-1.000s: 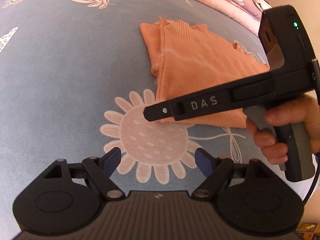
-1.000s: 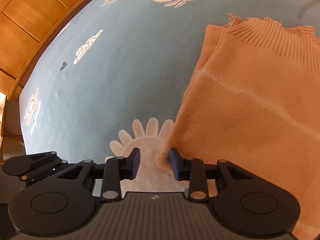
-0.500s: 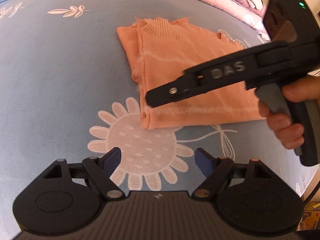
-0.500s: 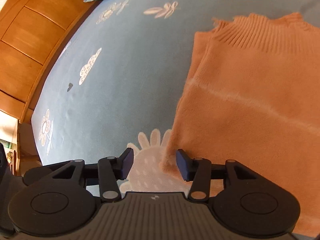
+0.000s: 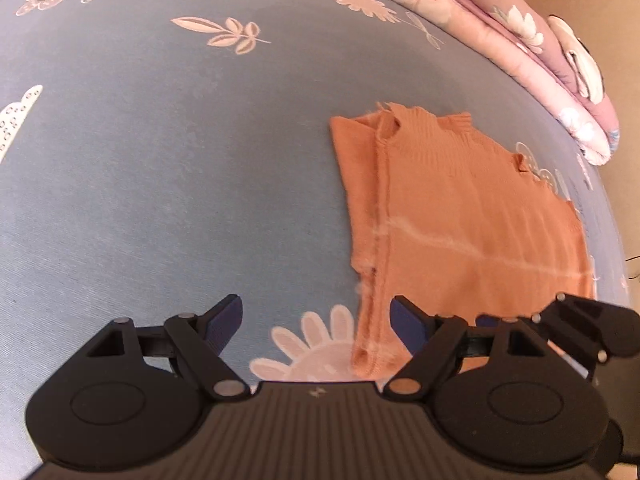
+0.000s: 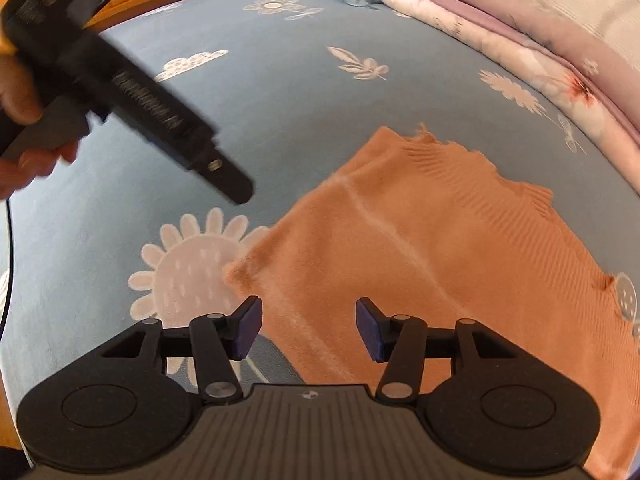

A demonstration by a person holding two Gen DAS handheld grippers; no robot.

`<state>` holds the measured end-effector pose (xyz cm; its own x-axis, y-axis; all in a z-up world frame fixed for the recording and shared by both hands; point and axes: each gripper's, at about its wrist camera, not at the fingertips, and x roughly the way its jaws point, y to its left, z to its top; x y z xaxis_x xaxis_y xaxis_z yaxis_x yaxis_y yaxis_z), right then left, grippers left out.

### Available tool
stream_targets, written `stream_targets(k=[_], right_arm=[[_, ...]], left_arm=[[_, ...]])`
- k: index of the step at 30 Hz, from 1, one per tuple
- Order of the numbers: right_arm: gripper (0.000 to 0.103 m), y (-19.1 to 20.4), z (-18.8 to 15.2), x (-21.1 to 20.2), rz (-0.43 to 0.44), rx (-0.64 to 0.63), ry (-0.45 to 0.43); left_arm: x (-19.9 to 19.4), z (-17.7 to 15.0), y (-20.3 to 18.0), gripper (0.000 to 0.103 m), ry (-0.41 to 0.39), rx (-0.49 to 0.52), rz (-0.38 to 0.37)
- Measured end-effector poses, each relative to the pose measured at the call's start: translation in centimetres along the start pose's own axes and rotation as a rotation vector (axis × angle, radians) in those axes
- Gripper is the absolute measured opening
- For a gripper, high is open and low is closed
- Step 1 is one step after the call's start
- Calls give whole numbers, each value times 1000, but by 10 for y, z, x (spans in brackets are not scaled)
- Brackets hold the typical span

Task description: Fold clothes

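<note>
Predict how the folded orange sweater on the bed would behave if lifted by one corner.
The orange sweater is soft ribbed knit lying in flat layers, so it would probably droop and unfold. It looks thin, so likely light. Its fuzzy surface should grip rather than slip.

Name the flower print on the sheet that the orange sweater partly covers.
The big daisy beside the right tongs; the sweater corner overlaps its petals, unlike the other flowers.
</note>
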<state>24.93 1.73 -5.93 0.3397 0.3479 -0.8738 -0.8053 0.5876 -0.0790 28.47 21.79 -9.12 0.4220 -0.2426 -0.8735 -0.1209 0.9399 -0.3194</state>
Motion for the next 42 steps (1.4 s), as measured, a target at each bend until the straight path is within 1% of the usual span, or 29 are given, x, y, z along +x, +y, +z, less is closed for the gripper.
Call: stream_targets(k=[2,3,5,6,9,11,12,13,14,15,17,21,24,28,29,30,32,35,36,40,42], right_arm=[[55,19,7,6,12,-86,-6],[48,27,10,9,21,-111,-9],[41,40,14,20,7,-163,6],[41,46,15,25,-8,-202,14],[41,62,17,40,-51,-310,28],[40,70,17,49,-100,-399,50],[30,74,15,54,-140,-454,60],[30,77,12,57,-162,-507,62],[26,80,11,58,-173,-538,58],[19,81,11,55,-181,-538,50],[16,81,11,46,-197,-522,32],[14,77,17,28,-212,-475,15],[14,74,20,19,-213,-452,10],[14,71,20,14,-212,-426,2],[14,70,20,13,-212,-424,0],[14,69,20,13,-213,-423,-2],[14,68,20,14,-210,-411,-5],[14,65,22,14,-204,-383,-9],[14,64,22,14,-203,-377,-11],[14,63,22,14,-197,-363,-14],[14,63,22,12,-193,-357,-18]], left_arm=[[-3,3,4,81,-7,-1,48],[-5,3,7,81,-12,-10,61],[-9,-1,13,81,-16,-48,66],[-10,-5,16,81,-13,-73,57],[-10,-14,24,81,17,-137,-3],[-9,-20,29,81,34,-187,-46],[-9,-22,32,81,38,-216,-67],[-8,-23,35,80,40,-247,-92],[-7,-24,38,81,42,-276,-120],[-6,-24,42,81,43,-308,-146],[-2,-24,47,81,52,-365,-195],[16,-23,47,81,110,-435,-298],[33,-25,37,81,170,-473,-379],[57,-24,22,81,214,-514,-501],[63,-23,19,81,220,-522,-508],[69,-21,16,81,223,-527,-501],[79,-15,11,81,213,-510,-498],[92,-5,7,81,196,-515,-552],[95,-2,6,81,189,-524,-563],[107,15,-1,81,160,-495,-592],[114,24,-4,81,158,-489,-615]])
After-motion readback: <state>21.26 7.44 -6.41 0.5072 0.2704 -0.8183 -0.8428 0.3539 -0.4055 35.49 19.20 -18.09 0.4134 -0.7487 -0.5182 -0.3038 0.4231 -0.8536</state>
